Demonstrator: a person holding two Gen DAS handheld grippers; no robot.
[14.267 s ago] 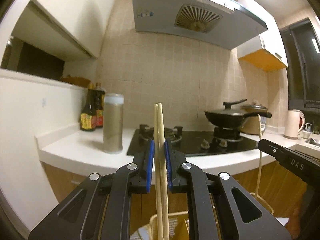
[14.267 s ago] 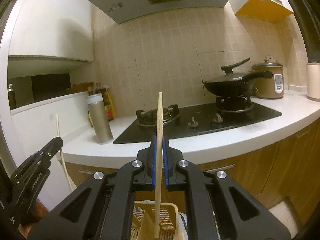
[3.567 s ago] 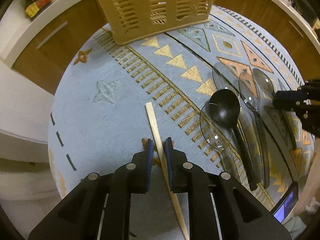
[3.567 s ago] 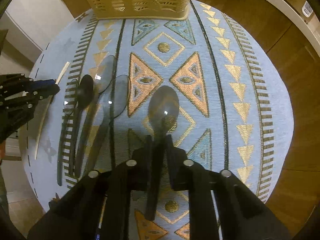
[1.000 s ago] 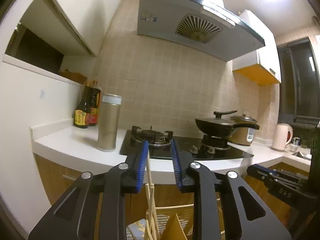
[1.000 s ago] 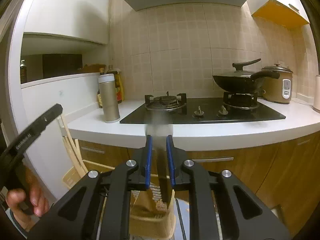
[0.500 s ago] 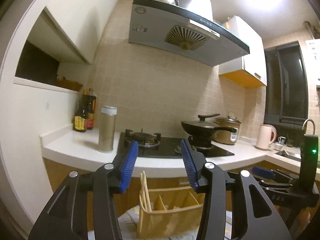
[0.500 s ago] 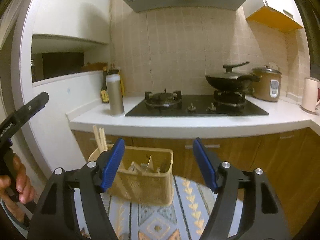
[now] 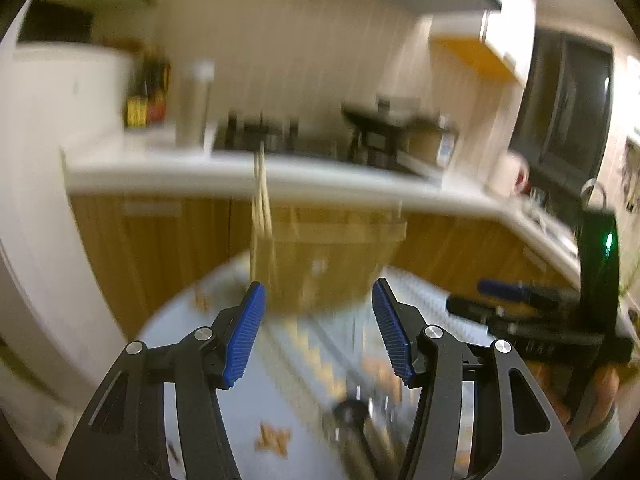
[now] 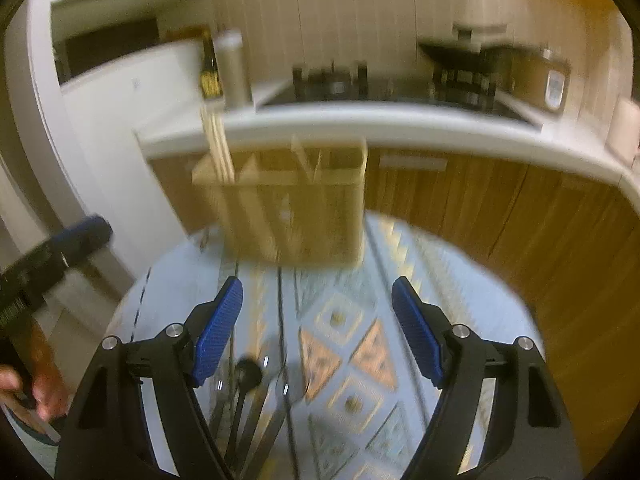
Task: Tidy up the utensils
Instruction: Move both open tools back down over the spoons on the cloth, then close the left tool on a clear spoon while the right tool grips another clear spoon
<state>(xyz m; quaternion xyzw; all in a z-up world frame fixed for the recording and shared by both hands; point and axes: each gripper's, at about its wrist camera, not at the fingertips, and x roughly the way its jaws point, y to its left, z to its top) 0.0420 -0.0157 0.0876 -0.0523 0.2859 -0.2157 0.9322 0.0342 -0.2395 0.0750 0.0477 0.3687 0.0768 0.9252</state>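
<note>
Both views are smeared by motion, so edges and small details are hard to read. The left gripper (image 9: 316, 328) has its blue pads spread apart and still opening, with nothing between them; the right gripper (image 10: 318, 332) stands wider, also opening and empty. Ahead of both, a tan slotted basket (image 10: 296, 216) stands on the far part of a round bench covered by a blue patterned cloth (image 10: 348, 320), with pale chopsticks (image 10: 218, 144) standing upright in its left compartment; what fills the other compartments cannot be told. Near the bench's front edge lie dark and clear spoons (image 10: 248, 392), partly hidden behind the left finger of the right gripper and cut off below; their number is unclear. A hand (image 10: 36, 388) shows at the left edge.
</note>
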